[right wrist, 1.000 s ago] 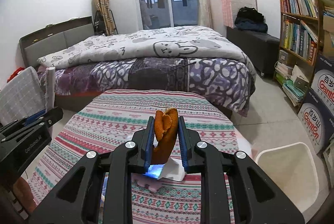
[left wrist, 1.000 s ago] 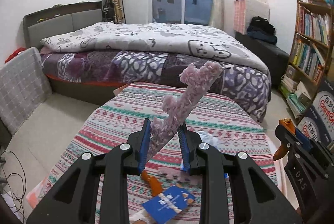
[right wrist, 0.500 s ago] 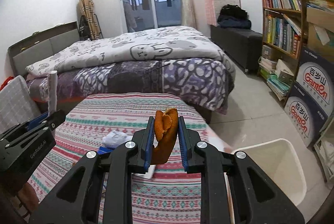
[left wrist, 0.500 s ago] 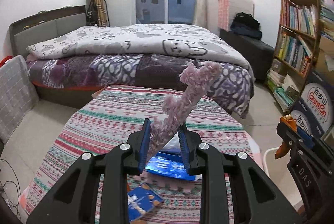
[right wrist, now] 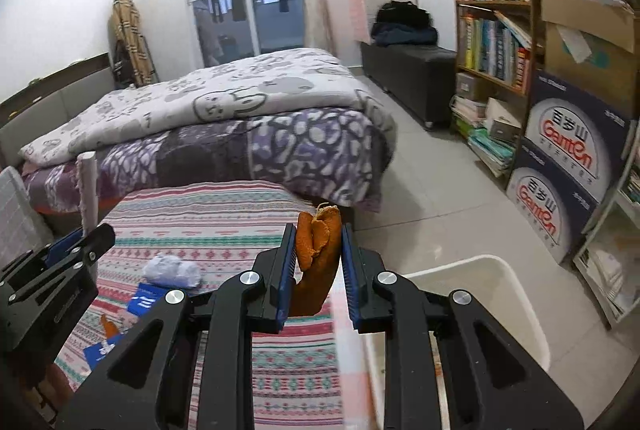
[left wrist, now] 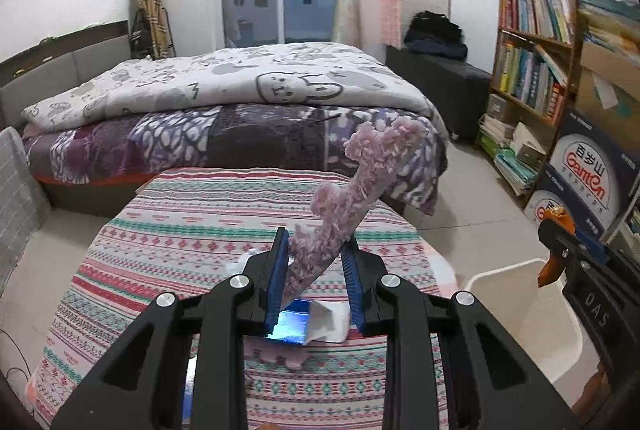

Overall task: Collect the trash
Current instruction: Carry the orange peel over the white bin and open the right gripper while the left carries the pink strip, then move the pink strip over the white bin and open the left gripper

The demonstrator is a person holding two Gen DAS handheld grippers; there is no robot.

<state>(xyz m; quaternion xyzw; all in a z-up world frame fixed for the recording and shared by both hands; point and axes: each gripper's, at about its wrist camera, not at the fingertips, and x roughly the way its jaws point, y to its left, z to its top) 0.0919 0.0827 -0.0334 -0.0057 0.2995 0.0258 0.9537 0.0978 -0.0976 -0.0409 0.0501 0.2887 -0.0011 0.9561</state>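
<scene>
My left gripper is shut on a pink foam piece that sticks up and to the right above the patterned table. An orange peel is clamped in my right gripper, which hangs over the table's right edge beside the white bin. In the left wrist view the bin lies at the lower right, with the right gripper above it. Still lying on the table are a blue packet, a crumpled white wad and a blue card.
A bed with a grey quilt stands just beyond the table. A bookshelf and stacked water boxes line the right wall. Bare floor runs between bed and shelf. A dark bench sits by the window.
Both grippers have swung to the right across the table with their loads held. The white bin has come into view in both wrist views.
</scene>
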